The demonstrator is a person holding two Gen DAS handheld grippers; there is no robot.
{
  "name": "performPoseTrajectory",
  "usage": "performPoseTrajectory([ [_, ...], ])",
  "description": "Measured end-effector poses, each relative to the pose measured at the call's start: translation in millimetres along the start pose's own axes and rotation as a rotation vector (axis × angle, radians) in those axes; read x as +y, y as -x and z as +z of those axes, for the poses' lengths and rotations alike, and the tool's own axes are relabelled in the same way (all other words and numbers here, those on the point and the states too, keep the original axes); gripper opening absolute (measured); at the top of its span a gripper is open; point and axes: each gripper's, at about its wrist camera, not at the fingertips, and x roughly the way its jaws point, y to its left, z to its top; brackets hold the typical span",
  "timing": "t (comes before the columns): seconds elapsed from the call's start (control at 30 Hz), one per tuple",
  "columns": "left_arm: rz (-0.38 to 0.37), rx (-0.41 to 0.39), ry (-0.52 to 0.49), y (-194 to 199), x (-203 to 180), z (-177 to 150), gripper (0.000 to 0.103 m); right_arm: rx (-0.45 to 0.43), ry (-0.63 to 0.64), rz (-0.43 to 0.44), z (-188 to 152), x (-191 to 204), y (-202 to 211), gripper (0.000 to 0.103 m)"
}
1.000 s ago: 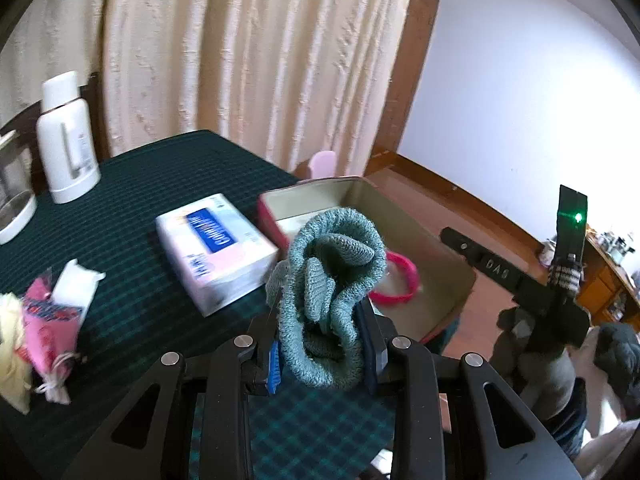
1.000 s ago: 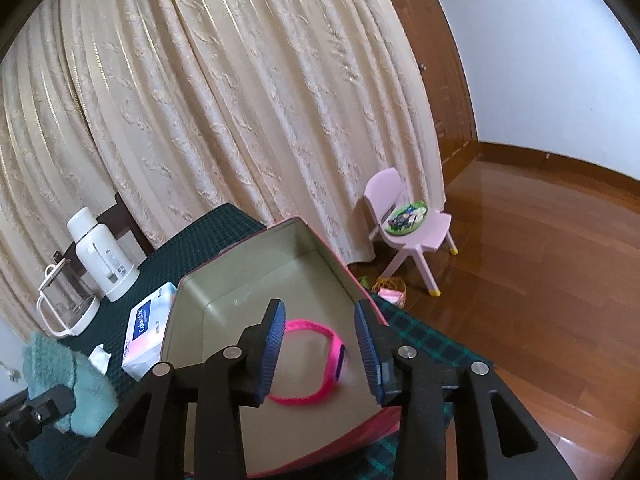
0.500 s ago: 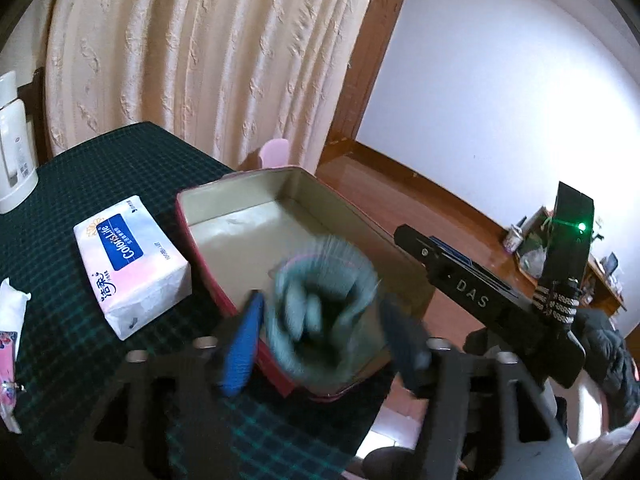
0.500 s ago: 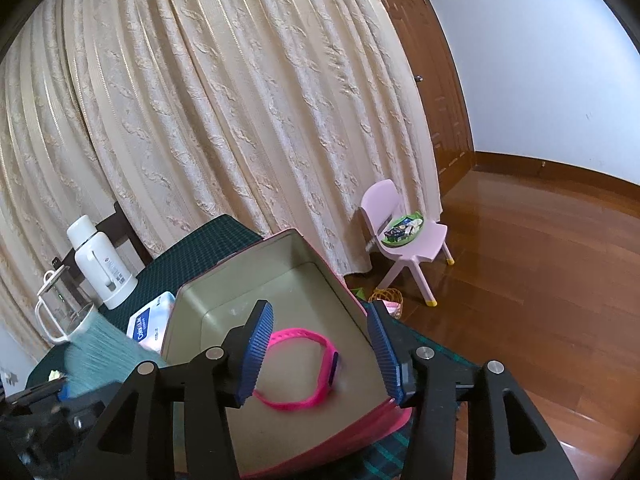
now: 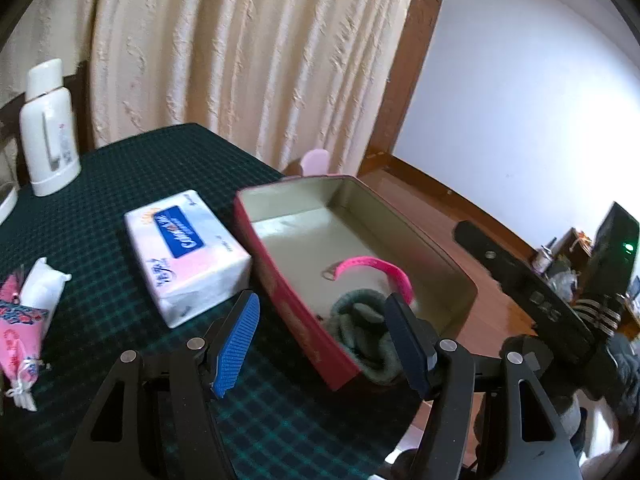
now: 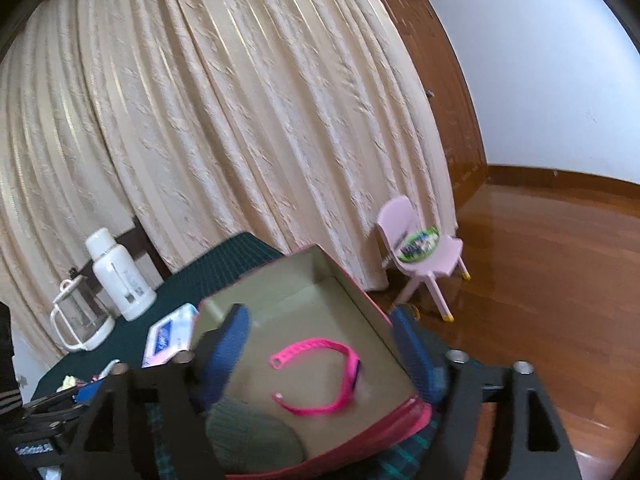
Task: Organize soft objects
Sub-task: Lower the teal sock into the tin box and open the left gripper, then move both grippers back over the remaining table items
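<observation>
One green sock (image 5: 362, 330) bundled in red box (image 5: 288, 292), long axis along near wall

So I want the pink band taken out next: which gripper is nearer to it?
Right. The right gripper is open with the pink band lying in the box between its fingers; the left gripper is open over the green sock, short of the band.

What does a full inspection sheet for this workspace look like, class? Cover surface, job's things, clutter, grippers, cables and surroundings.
Surface: dark green checked tablecloth.
Job's things: green knitted item and pink band lie inside the open red box.
Clutter: tissue pack, white flask, glass jug, small packets.
Grippers: left gripper open; right gripper open, jaws just widened, nothing held.
Cables: nothing seen.
Surroundings: cream curtain, pink chair, wooden floor.
</observation>
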Motion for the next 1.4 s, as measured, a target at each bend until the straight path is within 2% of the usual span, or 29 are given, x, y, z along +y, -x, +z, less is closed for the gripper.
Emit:
performPoseTrajectory([
  [0.1,0.027,-0.021,0.006,7.7,5.2,-1.7,0.068,-0.055,0.023,0.036,-0.7,8.5,7.2,0.102],
  [0.13,0.035,-0.027,0.011,10.0,7.4,-2.0,0.069,-0.068,0.034,0.05,-1.0,11.8,8.6,0.103],
  [0.3,0.082,-0.052,0.023,20.6,18.2,-4.1,0.072,-0.06,0.077,0.097,-4.7,26.9,7.4,0.103],
  [0.43,0.162,-0.069,0.025,29.4,30.0,-7.9,0.072,-0.046,0.1,0.124,-7.3,36.5,6.7,0.103],
  [0.7,0.223,-0.093,0.095,50.1,60.8,-15.5,0.074,-0.018,0.144,0.175,-16.6,58.7,10.3,0.103],
  [1.0,0.32,-0.127,0.153,75.9,93.0,-29.1,0.075,0.082,0.161,0.254,-28.5,85.8,4.8,0.103],
  [1.4,0.426,-0.173,0.223,113.6,140.8,-41.2,0.078,0.15,0.215,0.343,-40.1,125.4,6.7,0.103],
])
